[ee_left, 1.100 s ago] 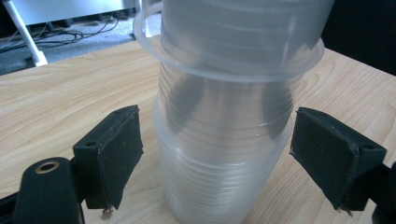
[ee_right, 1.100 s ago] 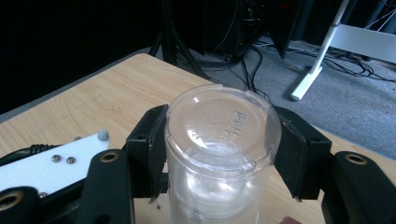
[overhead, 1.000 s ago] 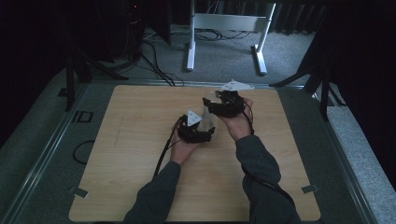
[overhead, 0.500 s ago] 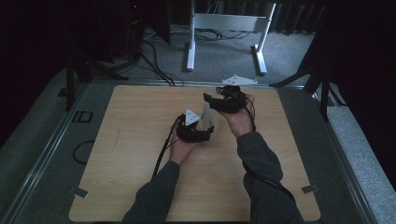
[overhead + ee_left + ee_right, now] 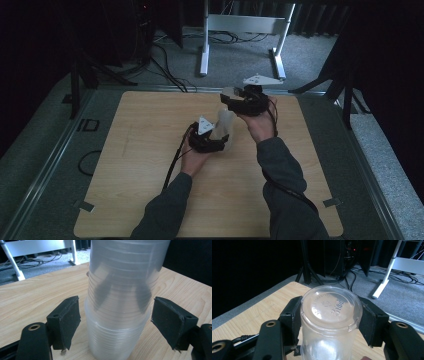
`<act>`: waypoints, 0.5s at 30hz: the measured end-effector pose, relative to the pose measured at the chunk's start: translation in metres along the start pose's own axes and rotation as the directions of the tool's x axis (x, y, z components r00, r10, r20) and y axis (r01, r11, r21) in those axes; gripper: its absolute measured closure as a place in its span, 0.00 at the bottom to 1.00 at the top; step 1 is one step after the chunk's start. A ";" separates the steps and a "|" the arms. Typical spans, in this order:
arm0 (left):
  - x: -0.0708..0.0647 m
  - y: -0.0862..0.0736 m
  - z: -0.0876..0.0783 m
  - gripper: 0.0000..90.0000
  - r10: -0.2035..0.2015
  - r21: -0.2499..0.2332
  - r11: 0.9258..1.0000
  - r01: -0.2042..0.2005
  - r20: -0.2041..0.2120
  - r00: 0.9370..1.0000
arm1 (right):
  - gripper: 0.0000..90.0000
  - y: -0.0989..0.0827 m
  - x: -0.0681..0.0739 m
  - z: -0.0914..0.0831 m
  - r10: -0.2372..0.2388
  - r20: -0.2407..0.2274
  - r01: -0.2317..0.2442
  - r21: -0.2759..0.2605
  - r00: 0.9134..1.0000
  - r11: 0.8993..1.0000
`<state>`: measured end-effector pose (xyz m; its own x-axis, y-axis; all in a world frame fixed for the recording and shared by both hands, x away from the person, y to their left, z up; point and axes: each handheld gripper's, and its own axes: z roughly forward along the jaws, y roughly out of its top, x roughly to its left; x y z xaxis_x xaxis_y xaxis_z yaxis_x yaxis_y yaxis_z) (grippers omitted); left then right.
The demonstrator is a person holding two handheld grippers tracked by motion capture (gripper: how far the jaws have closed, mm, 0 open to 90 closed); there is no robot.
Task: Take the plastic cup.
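Pale wood bench (image 5: 150,150) carries the work, with dark room and grey carpet beyond. Nearest me, my left jaws (image 5: 115,322) have just been closing around the base of the stack of clear plastic cups (image 5: 120,315), pads not yet touching. Farther out, my right jaws (image 5: 329,320) clamp the inverted top cup (image 5: 330,307), raised off the stack.

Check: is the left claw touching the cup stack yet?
Apart. The left gripper view shows wood between both pads of the left claw and the cup stack.
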<state>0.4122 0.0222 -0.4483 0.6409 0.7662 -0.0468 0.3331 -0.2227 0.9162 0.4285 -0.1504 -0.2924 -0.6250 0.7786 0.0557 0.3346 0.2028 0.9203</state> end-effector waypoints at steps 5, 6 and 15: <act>0.000 0.000 0.000 0.27 -0.001 0.000 1.000 0.001 0.000 1.000 | 0.46 0.002 -0.001 -0.002 -0.006 0.009 0.006 0.005 1.000 1.000; 0.000 0.001 -0.001 0.27 -0.002 0.000 1.000 0.002 -0.001 1.000 | 0.46 0.003 -0.001 -0.003 -0.004 0.011 0.004 0.006 1.000 1.000; 0.000 0.002 -0.004 0.27 -0.002 -0.010 1.000 0.002 -0.003 1.000 | 0.46 0.011 0.000 -0.011 -0.012 0.014 0.012 0.001 1.000 1.000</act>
<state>0.4104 0.0240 -0.4448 0.6380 0.7686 -0.0471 0.3276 -0.2156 0.9199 0.4247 -0.1548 -0.2780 -0.6189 0.7845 0.0388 0.3275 0.2128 0.9206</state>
